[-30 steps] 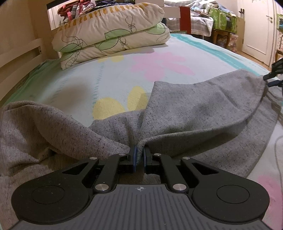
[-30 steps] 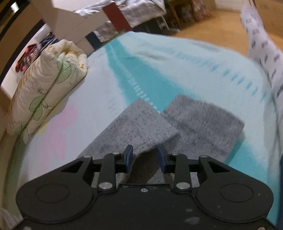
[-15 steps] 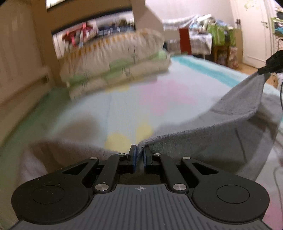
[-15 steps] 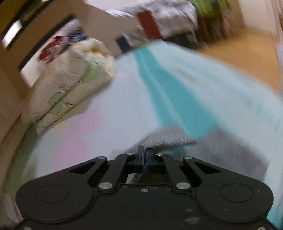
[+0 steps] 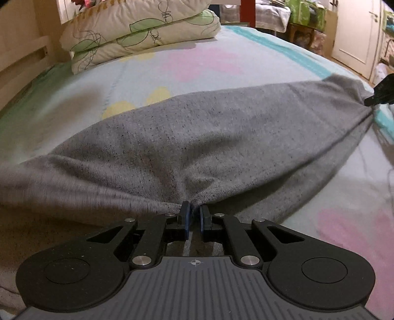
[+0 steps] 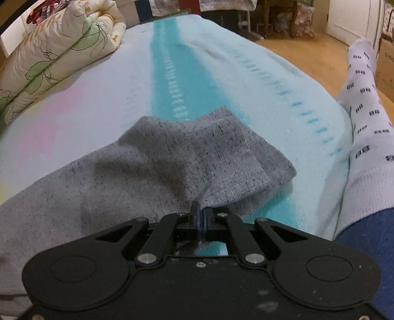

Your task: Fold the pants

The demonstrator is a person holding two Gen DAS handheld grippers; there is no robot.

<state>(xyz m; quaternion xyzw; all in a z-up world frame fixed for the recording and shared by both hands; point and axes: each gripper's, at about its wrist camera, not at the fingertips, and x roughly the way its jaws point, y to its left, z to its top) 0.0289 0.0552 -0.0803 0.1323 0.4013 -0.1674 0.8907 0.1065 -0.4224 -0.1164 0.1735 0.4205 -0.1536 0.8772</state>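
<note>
Nearby, stacked pillows [image 5: 138, 32] beyond grey pants [image 5: 197, 147], both left tongs [image 5: 194, 214] and right tongs [image 6: 201, 214] clenched on fabric.

Pants [image 5: 197, 137] cut off at the left and bottom-left edges of both wrist views; waistband end not visible. Pinched fabric hidden between the pads of each hand-held gripper. Right hand-held gripper [image 5: 384, 92] clipped by the left wrist view's right edge, only a dark tip showing. Patterned sleeve [image 6: 364, 137] cropped at the right. Clutter [image 5: 305, 12] beyond the bed too small to identify.
</note>
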